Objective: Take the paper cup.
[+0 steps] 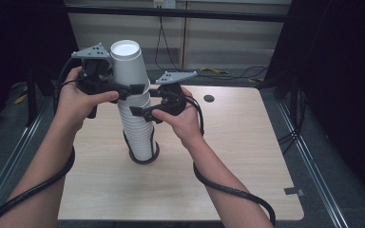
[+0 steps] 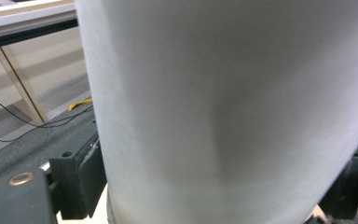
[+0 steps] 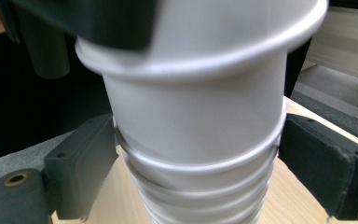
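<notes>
Cups stood in a tall white stack [image 1: 140, 128], mouths down, on a dark round base [image 1: 145, 159] near the middle of the table [image 1: 237, 166]. From the high view the stack leaned a little to the left toward its top.

At the left, your left hand [image 1: 73, 102] held the left gripper [image 1: 132, 89] level, high up against the stack. Its jaws were clamped on the top cup [image 1: 128, 64], low on that cup's wall, just above its rim. In the left gripper view the cup's white wall [image 2: 223, 112] stood right in front of the camera, with a black pad [image 2: 86, 175] pressed to its left side and the other jaw just visible at the far right edge. That cup sat raised above the rest, most of its wall clear of the cup below.

To the right and lower, your right hand [image 1: 180, 118] held the right gripper [image 1: 140, 113] against the stack just under the top cup. In the right gripper view its pads [image 3: 81, 163] sat on either side of the stacked rims [image 3: 200, 172], touching them, so it was closed on the stack. Above them, the top cup's rim [image 3: 205, 60] showed, tilted, with the left gripper's jaw at the upper left.

Both cables [image 1: 228, 190] trailed back along your forearms.
</notes>
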{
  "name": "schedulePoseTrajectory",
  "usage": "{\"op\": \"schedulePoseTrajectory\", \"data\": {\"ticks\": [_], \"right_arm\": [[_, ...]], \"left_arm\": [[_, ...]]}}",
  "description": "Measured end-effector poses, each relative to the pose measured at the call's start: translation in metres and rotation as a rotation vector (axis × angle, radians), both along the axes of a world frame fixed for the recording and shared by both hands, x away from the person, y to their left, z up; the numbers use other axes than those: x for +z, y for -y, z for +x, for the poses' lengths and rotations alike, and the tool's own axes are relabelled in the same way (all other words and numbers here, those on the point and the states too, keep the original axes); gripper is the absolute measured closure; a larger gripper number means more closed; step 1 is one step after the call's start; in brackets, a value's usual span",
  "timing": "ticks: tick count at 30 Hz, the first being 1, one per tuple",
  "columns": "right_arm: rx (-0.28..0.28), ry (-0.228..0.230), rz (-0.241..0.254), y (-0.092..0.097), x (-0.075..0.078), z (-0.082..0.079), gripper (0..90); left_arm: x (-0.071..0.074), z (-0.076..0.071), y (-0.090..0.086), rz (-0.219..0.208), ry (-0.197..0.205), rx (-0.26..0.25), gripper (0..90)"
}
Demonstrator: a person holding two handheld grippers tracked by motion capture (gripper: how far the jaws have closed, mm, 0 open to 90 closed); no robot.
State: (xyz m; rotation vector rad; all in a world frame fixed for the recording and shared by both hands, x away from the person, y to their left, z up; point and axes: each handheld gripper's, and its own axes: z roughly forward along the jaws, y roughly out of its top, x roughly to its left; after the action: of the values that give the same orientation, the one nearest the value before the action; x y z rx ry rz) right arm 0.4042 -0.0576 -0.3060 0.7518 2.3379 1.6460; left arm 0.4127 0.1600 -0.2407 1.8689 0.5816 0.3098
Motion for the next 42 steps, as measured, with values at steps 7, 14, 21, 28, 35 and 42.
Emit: {"op": "schedulePoseTrajectory", "data": {"ticks": [7, 14, 21, 28, 35, 42], "right_arm": [[0.000, 0.009, -0.004, 0.000, -0.001, -0.001, 11.7], [0.001, 0.013, -0.012, 0.000, -0.001, -0.001, 11.8], [-0.002, 0.014, -0.019, 0.000, 0.000, -0.002, 11.9], [-0.002, 0.018, -0.022, 0.000, -0.001, -0.002, 12.0], [-0.002, 0.018, -0.024, 0.000, -0.001, -0.002, 12.1], [-0.002, 0.019, -0.023, 0.001, -0.001, -0.003, 12.5]], "left_arm": [[0.008, -0.001, 0.000, -0.017, -0.001, 0.011, 13.7], [0.018, -0.002, -0.001, -0.039, 0.018, 0.015, 13.7], [0.026, -0.002, -0.003, -0.035, 0.028, 0.029, 14.1], [0.032, -0.003, -0.005, -0.041, 0.033, 0.040, 14.1], [0.038, -0.005, -0.007, -0.051, 0.049, 0.050, 14.3], [0.044, -0.006, -0.009, -0.065, 0.059, 0.049, 14.5]]}}
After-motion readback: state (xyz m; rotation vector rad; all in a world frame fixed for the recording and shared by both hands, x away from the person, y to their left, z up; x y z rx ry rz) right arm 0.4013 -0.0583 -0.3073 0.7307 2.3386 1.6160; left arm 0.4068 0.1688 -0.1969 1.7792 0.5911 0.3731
